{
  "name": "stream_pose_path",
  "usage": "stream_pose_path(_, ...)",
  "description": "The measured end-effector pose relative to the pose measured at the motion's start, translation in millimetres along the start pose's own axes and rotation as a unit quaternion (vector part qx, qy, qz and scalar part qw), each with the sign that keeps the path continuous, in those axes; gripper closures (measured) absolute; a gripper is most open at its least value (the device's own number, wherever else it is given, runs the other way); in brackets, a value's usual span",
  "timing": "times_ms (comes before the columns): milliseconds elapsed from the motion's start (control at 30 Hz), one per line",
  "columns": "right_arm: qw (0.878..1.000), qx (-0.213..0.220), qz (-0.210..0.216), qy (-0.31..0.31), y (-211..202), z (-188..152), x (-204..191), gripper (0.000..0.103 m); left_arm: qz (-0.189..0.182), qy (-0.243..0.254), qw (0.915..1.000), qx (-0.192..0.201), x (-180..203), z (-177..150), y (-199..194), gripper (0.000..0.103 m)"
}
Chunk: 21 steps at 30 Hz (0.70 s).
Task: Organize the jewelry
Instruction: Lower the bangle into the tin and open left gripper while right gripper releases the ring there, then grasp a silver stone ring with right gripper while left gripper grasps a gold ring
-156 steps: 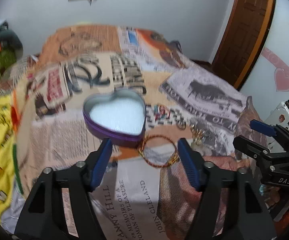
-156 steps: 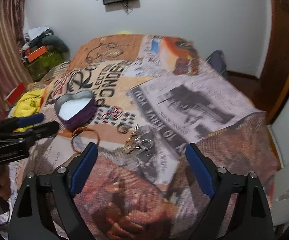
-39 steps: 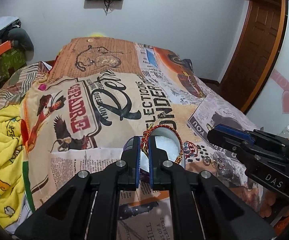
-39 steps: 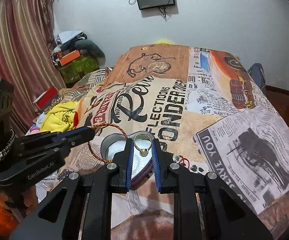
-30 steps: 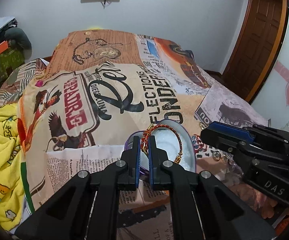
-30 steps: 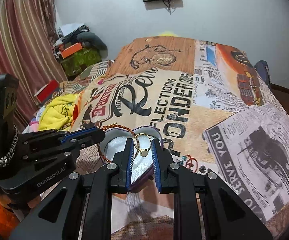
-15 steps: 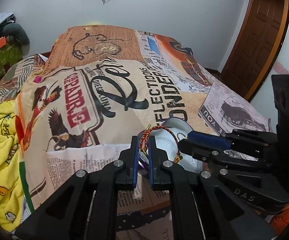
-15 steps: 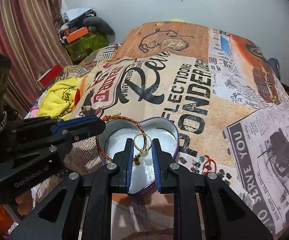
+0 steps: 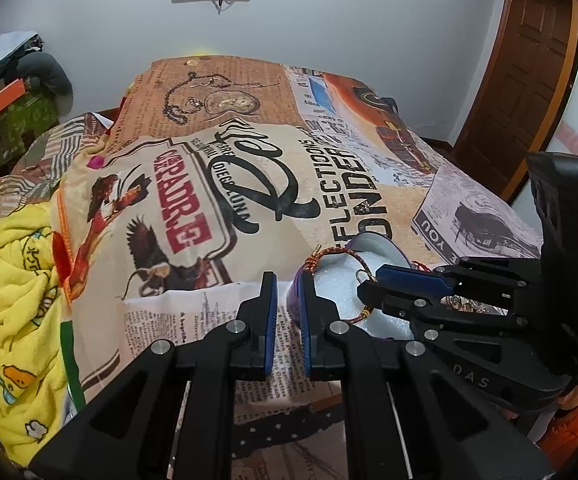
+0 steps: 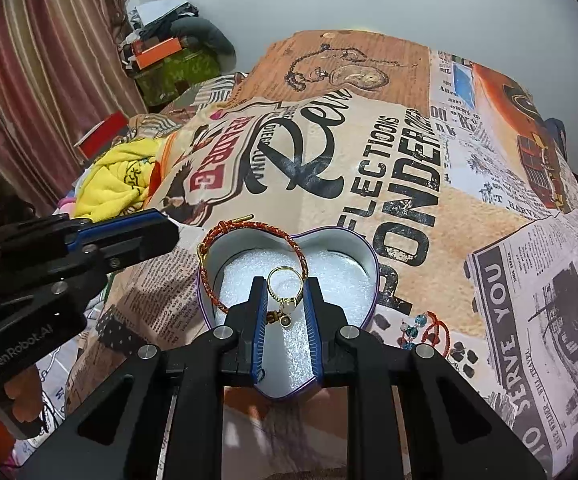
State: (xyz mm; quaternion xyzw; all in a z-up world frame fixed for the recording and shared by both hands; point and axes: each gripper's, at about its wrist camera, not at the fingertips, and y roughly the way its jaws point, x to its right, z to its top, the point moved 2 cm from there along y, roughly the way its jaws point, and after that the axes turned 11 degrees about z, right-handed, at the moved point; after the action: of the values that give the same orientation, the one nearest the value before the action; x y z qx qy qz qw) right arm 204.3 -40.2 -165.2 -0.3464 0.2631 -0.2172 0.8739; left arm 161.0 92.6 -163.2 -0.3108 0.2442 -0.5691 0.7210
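Your right gripper [image 10: 285, 298] is closed on a gold ring [image 10: 285, 282], just above the white foam of the heart-shaped tin [image 10: 371, 264]. Your left gripper [image 9: 288, 286] is opening its jaws with nothing between them; the red bracelet [image 10: 297, 250] lies over the tin's rim. You can read "GenRobot.AI", "DAS" and "SERVE YOU" on the bedspread [image 10: 389, 160], which is free around the tin.

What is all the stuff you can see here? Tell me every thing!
heart-shaped tin: one, purple with white foam, on the bedspread
braided bracelet: one, red and gold, draped over the tin's rim
ring: one, gold, over the tin
beaded jewelry: some, blue and red, right of the tin
bedspread: one, newspaper print
blanket: one, yellow, left edge
left gripper: black and blue, jaws opening, nothing between
right gripper: black and blue, holding the ring
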Motion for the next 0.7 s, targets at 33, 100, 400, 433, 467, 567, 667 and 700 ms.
stream_pose_path(33,1.000,-0.001,0.001,0.003,-0.5,-0.3,0.7,0.086,0.001,-0.001,1.0000,-0.001,-0.8,-0.2,-0.7,0.093)
stream_pose_path(100,1.000,-0.004,0.005,0.011,-1.7,-0.4,2.5,0.085,0.003,-0.001,1.0000,-0.001,-1.3,-0.5,-2.5,0.090)
stream_pose_path(400,0.999,0.025,-0.007,0.026,-34.2,-0.5,6.5,0.081,0.007,0.008,0.9999,0.013,7.6,2.7,-20.3,0.080)
stream_pose_path(433,0.999,0.031,-0.014,0.027,-41.0,-0.8,8.1,0.081,0.007,0.010,0.9998,0.015,9.8,3.8,-23.1,0.080)
stream_pose_path(467,0.999,0.037,-0.021,0.028,-47.0,-1.0,9.5,0.081,0.006,0.012,0.9998,0.017,11.8,4.5,-25.0,0.080)
stream_pose_path(567,0.997,0.053,-0.042,0.030,-66.7,-3.7,15.6,0.081,0.003,0.018,0.9995,0.025,21.2,7.9,-32.8,0.074)
stream_pose_path(667,0.995,0.065,-0.067,0.030,-86.7,-7.8,23.3,0.081,-0.002,0.026,0.9992,0.032,32.5,9.9,-39.4,0.073)
stream_pose_path(700,0.994,0.069,-0.072,0.032,-92.7,-9.6,26.3,0.081,-0.005,0.028,0.9990,0.033,36.7,10.5,-41.1,0.073)
